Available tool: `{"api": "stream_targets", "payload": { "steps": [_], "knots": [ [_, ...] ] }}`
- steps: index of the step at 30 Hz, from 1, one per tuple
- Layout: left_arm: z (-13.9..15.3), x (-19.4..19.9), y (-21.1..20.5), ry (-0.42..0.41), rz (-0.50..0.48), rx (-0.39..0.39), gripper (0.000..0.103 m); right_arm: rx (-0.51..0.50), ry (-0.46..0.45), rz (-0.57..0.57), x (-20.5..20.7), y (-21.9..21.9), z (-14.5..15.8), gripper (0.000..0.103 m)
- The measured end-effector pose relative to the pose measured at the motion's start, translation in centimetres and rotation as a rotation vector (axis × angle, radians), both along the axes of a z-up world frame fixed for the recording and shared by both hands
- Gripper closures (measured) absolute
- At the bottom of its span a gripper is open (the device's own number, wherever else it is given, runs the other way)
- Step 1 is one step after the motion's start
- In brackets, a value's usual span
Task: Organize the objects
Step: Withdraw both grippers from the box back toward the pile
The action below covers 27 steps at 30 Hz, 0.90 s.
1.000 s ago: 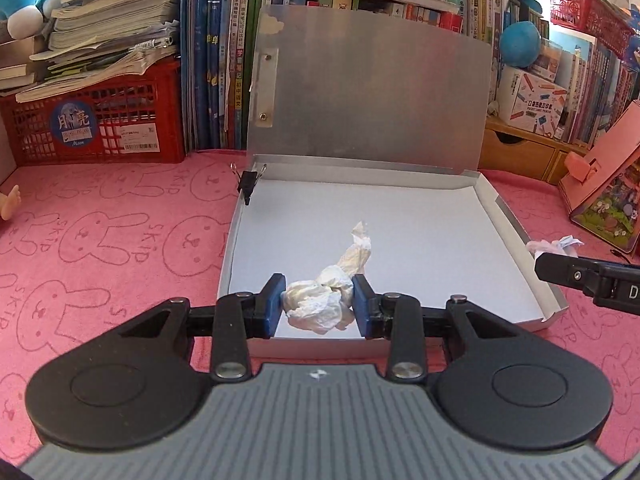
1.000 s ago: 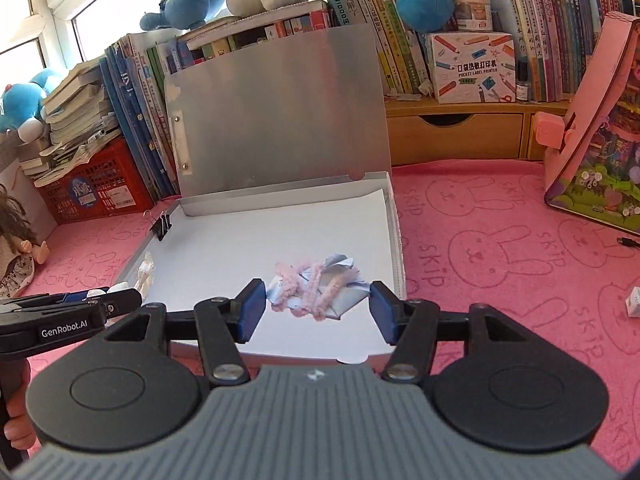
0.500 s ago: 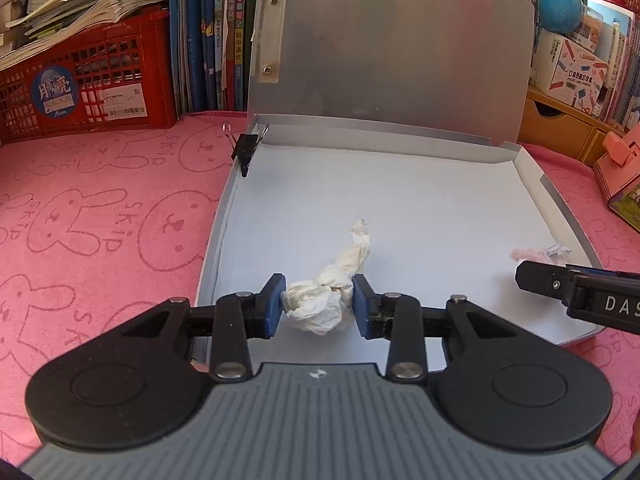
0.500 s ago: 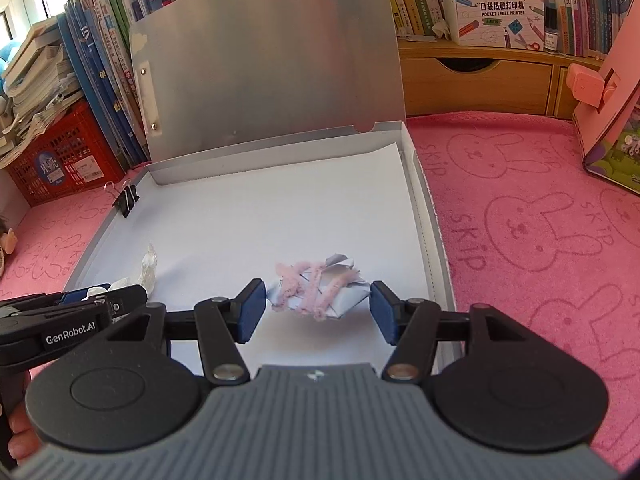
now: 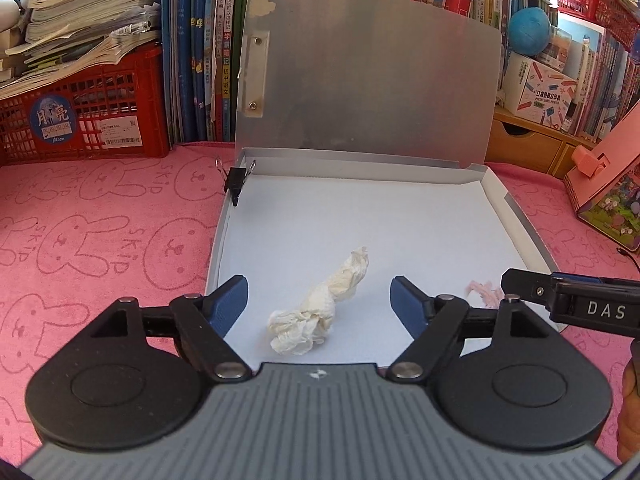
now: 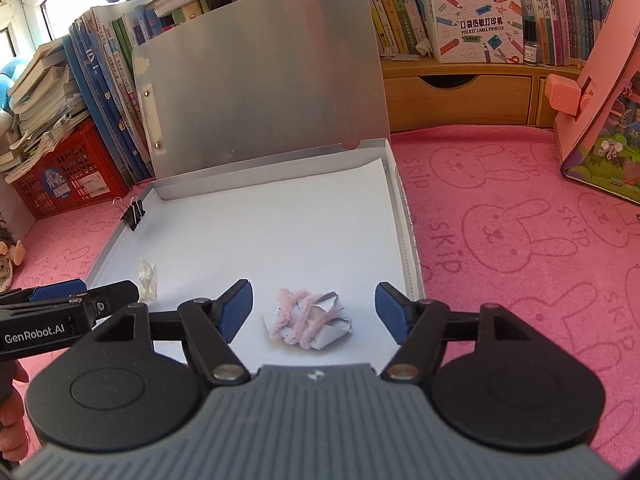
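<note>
Both grippers have just been opened over the open box (image 5: 516, 208). The tissue (image 5: 316, 312) lies released between the left gripper (image 5: 318, 300) fingers. The pink wad (image 6: 310, 320) lies on the box floor between the right gripper (image 6: 314, 308) fingers, untouched.

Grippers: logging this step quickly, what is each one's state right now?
Left gripper: just opened, tissue wad lies loose between jaws.
Right gripper: just opened, pink-wrapped paper bundle released.

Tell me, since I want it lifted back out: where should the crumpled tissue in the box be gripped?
Grip the crumpled tissue at its bulky near wad, not the thin twisted tail pointing away. Come from above and the near side, where the open left gripper already straddles it; probably pinch across the wad's width.
</note>
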<state>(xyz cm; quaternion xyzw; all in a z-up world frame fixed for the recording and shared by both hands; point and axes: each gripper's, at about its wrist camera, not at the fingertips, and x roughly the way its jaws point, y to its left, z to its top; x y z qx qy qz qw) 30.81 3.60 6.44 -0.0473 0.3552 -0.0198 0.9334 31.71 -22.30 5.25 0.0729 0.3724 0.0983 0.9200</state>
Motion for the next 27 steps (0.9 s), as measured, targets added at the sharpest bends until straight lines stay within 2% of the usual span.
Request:
{"api": "stream_targets", "payload": {
  "steps": [6,14,19,27],
  "knots": [
    [2.5,-3.4,0.2,-0.052,-0.024,-0.005,0.018,-0.002,-0.062,0.019,-3.0,-1.2,2.2,0.023],
    [4.1,-11.1,1.2,-0.143,-0.065,-0.030,0.014,-0.018,-0.179,0.097,-9.5,-3.0,4.4,0.018],
    [3.1,-16.2,2.5,-0.189,-0.061,-0.052,0.013,-0.027,-0.234,0.150,-13.8,-3.9,4.4,0.014],
    [0.3,-22.9,4.2,-0.233,-0.060,-0.071,0.012,-0.086,-0.255,0.210,-19.5,-4.2,2.1,0.011]
  ]
}}
